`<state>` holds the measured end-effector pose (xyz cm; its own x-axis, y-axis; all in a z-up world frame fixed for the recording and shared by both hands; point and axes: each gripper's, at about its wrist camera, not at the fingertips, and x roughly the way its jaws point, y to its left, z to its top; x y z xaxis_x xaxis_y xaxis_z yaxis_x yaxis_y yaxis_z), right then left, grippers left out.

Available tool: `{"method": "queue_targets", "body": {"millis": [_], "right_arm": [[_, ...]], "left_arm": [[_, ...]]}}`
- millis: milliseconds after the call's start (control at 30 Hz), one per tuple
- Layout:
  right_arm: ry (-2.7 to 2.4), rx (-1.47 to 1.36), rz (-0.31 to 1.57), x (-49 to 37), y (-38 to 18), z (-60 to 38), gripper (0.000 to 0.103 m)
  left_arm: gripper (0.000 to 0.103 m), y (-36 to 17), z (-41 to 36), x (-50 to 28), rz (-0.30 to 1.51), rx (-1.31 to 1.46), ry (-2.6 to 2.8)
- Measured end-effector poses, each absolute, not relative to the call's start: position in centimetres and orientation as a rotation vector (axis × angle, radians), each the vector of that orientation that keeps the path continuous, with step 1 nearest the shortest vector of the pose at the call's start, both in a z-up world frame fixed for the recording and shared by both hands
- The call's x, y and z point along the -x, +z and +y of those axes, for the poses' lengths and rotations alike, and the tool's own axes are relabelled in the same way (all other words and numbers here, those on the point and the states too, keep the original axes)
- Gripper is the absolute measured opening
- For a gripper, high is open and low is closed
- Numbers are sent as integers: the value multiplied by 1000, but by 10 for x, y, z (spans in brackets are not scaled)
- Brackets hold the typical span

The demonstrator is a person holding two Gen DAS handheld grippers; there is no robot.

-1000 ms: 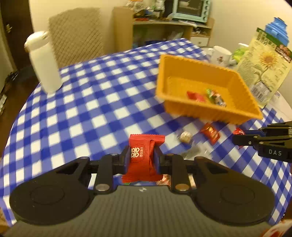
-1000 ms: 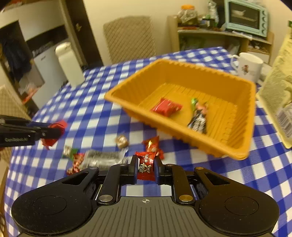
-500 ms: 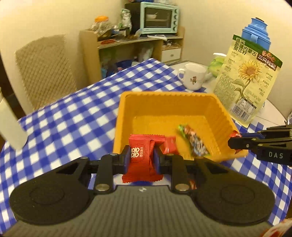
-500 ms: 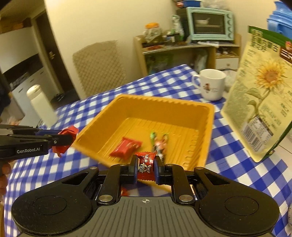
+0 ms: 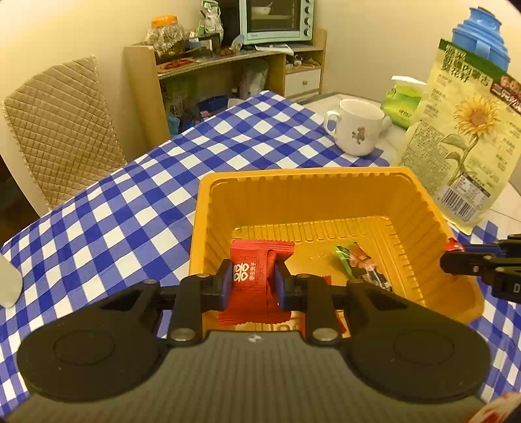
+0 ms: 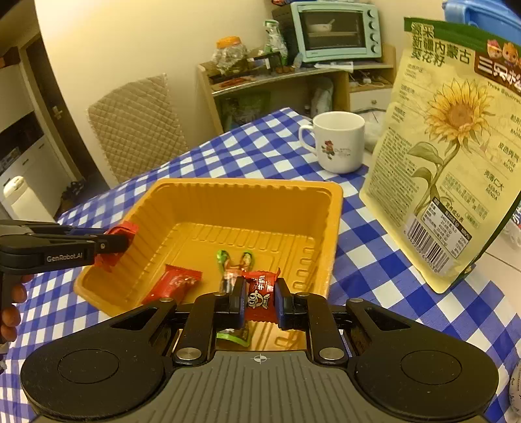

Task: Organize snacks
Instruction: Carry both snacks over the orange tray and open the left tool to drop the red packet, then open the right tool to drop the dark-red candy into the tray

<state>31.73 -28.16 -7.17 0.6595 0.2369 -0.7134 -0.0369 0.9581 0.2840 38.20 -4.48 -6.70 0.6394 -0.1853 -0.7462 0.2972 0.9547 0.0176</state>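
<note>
An orange plastic tray (image 5: 325, 175) (image 6: 247, 187) stands on the blue-checked tablecloth. My left gripper (image 5: 253, 283) is shut on a red snack packet (image 5: 250, 293) over the tray's near left side; it also shows in the right wrist view (image 6: 114, 242). My right gripper (image 6: 259, 301) is shut on a small red candy (image 6: 260, 293) over the tray's near edge; its tip shows in the left wrist view (image 5: 452, 257). In the tray lie a red packet (image 6: 177, 283) and green-ended candies (image 5: 358, 263) (image 6: 232, 263).
A white mug (image 5: 356, 130) (image 6: 340, 143) stands behind the tray. A tall sunflower-seed bag (image 5: 469, 136) (image 6: 449, 149) stands right of it, with a blue container (image 5: 478, 39) behind. A padded chair (image 5: 62, 130) and a shelf with an oven (image 5: 276, 19) are beyond the table.
Both grippers have moved from the loose snacks on the cloth to over the tray, each still holding its packet. The view has closed in on the tray.
</note>
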Motion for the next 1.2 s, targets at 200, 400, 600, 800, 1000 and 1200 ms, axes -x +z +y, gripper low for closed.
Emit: {"method": "queue_targets", "body": {"millis": [200,400,600,800,1000,1200], "right_arm": [[142,-262,848,-323,-79,-286,18],[139,-263,847,-327,-79,-287,18],[142,-265,843,-329,-79,-286,18],[146,-259,841,-331,-78,-283,18],[152,-254,835,-335,-76,-279,18],[154,-243,830,-341,-74,-274,18]], "left_arm": [[24,-80,-50,-396,856,-160,-280],[28,-83,-52,-403,858,-160,-282],[32,-75,-47,-400,835,-148,-287],[32,-67,-42,-394,830,-128,-291],[32,-59,-40,-388,816,-118,-299],[32,-54,-38,-384,809,-115,-296]]}}
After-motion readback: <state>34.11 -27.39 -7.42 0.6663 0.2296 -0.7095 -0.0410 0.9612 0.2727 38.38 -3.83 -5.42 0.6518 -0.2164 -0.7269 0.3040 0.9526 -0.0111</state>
